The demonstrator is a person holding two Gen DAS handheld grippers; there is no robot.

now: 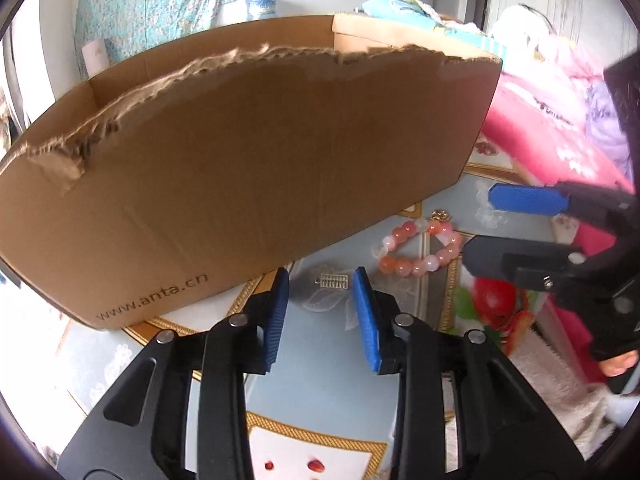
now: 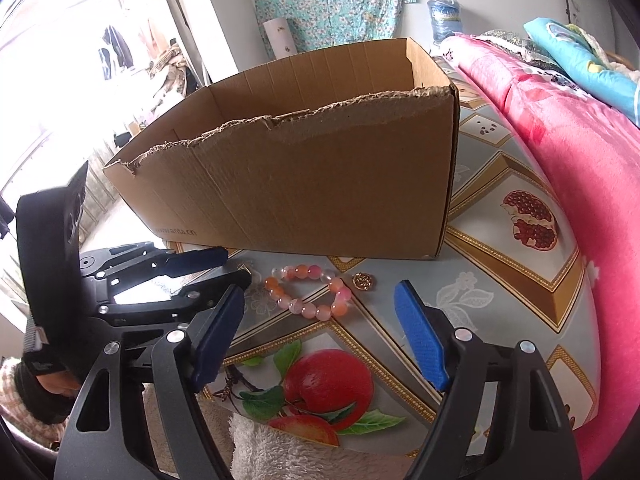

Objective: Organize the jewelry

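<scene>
While the left gripper [image 1: 320, 280] holds its fingers parted, empty, around a silver charm [image 1: 335, 281] on the worktop [image 2: 500, 280], the right gripper [image 2: 320, 300] gapes wide; bracelet [image 2: 308, 291] lies at its 12 o'clock, gold charm [image 2: 363, 281] at 1, before the box [image 2: 320, 184]

From my right wrist view, my left fingers [image 2: 218, 266] cover most of the small silver charm [image 1: 335, 281], so only a sliver shows there. The cardboard box [image 2: 304, 184] hides its own floor behind the torn front wall, and the counter [image 2: 500, 280] beyond it. The tiny gold piece [image 2: 362, 281] is too small to make out, and the picture's edge cuts off my left hand [image 2: 48, 384].
</scene>
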